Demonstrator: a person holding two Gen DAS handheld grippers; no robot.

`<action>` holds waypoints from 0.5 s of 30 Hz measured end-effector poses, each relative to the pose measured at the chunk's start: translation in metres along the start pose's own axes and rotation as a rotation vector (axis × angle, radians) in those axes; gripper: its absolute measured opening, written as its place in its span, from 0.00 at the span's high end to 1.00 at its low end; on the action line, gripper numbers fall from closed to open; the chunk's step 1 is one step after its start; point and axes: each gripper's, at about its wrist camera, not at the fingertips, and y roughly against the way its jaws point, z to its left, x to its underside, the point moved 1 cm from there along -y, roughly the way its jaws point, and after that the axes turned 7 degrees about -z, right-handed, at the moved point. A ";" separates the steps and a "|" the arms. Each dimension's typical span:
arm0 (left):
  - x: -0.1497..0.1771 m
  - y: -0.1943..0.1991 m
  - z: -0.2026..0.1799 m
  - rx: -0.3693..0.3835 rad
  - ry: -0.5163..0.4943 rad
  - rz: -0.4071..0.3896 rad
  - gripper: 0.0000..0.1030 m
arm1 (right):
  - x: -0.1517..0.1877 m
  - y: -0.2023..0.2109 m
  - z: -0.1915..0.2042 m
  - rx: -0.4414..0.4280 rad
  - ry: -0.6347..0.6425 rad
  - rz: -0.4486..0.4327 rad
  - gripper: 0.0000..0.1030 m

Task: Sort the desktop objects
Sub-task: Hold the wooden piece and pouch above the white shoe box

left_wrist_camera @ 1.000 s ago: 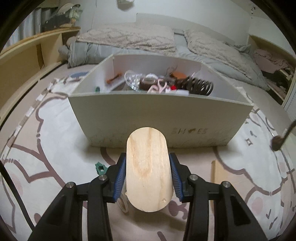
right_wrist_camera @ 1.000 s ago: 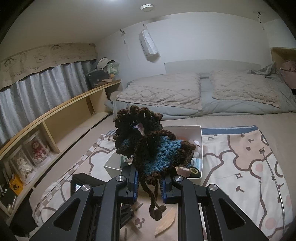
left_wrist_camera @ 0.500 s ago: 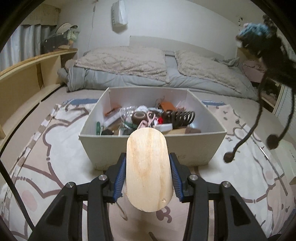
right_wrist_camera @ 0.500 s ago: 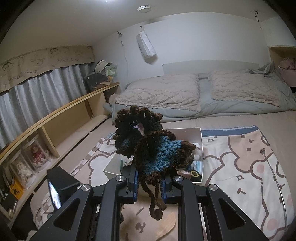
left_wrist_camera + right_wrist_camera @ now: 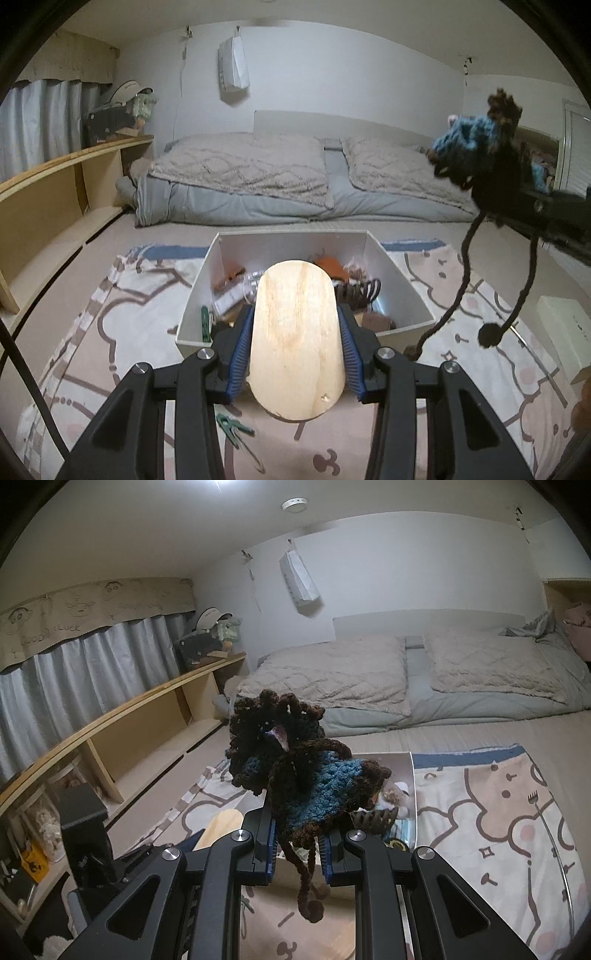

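Note:
My left gripper [image 5: 295, 360] is shut on an oval wooden board [image 5: 297, 336], held flat in the air in front of the white storage box [image 5: 195, 291] full of small items. My right gripper [image 5: 298, 843] is shut on a brown and blue crocheted piece [image 5: 295, 764] with dangling cords; it also shows in the left wrist view [image 5: 476, 147], high on the right. The box [image 5: 412, 775] lies beyond it in the right wrist view, mostly hidden. The board's tip [image 5: 221, 825] shows at lower left there.
A patterned rug [image 5: 110, 317] covers the floor. A green clothespin [image 5: 232, 430] lies on it under my left gripper. A bed [image 5: 258, 184] stands behind the box, wooden shelves [image 5: 48, 206] along the left wall, a white box [image 5: 565, 328] at right.
Both grippers have risen and pulled back from the box, which now looks smaller and lower. The crocheted piece has come up into the left wrist view at the right.

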 end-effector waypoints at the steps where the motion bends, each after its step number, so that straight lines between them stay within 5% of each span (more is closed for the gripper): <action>1: -0.004 0.000 0.000 0.000 -0.002 -0.008 0.58 | -0.002 -0.001 0.000 0.000 0.001 -0.001 0.81; 15: -0.035 -0.012 0.003 0.007 -0.012 -0.054 0.58 | -0.033 -0.016 -0.002 0.012 0.040 -0.040 0.81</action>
